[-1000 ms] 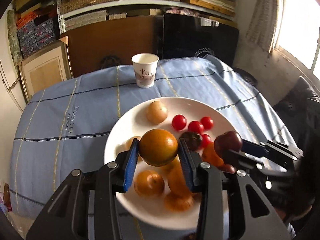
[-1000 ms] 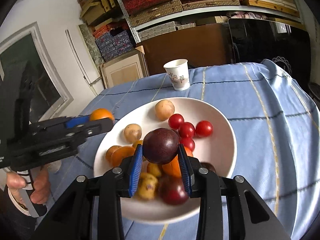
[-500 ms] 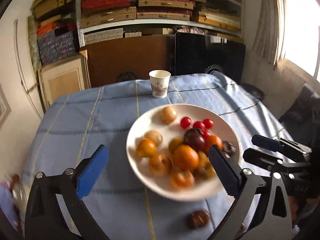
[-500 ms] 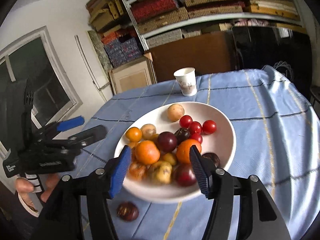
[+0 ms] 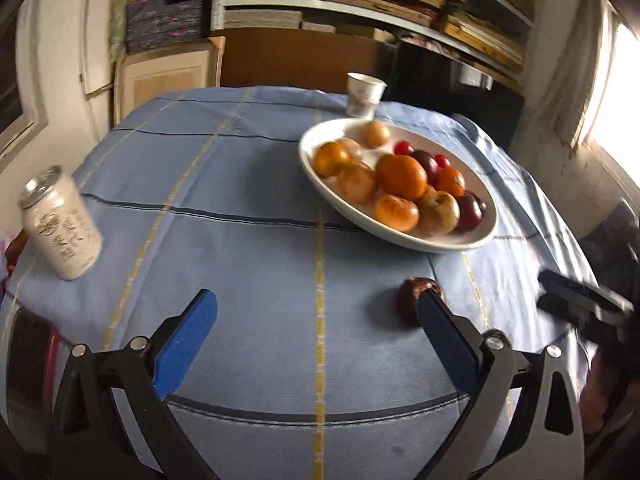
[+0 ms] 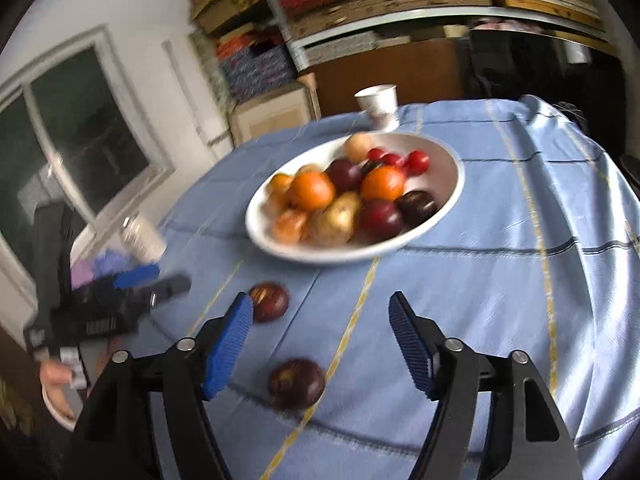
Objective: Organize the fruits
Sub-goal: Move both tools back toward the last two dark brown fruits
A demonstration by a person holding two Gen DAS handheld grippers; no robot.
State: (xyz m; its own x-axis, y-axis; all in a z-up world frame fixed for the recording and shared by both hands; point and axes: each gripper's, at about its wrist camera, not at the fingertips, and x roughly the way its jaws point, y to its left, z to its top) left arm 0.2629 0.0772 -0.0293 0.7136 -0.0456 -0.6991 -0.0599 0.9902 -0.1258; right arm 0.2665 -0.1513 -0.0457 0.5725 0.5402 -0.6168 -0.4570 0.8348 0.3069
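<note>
A white plate (image 5: 404, 241) (image 6: 332, 255) piled with oranges, dark plums, cherry tomatoes and pale round fruit sits on the blue cloth. My left gripper (image 5: 316, 308) hangs wide open over bare cloth, left of and nearer than the plate. A dark plum (image 5: 414, 298) lies on the cloth by its right finger. The jaws of my right gripper (image 6: 320, 308) are opening. A blurred dark plum (image 6: 296, 382) lies on the cloth between its fingers, untouched by the pads. Another plum (image 6: 270, 302) rests just beyond its left fingertip.
A white drink can (image 5: 60, 224) (image 6: 142, 236) stands near the table's left edge. A paper cup (image 5: 364, 94) (image 6: 378, 106) stands behind the plate. Shelves and boxes line the far wall. The cloth drops off at the near edge.
Both grippers let go of their fruit, an orange and a plum, opened and drew back from the plate. The left one swung leftward. A second plum now lies on the cloth.
</note>
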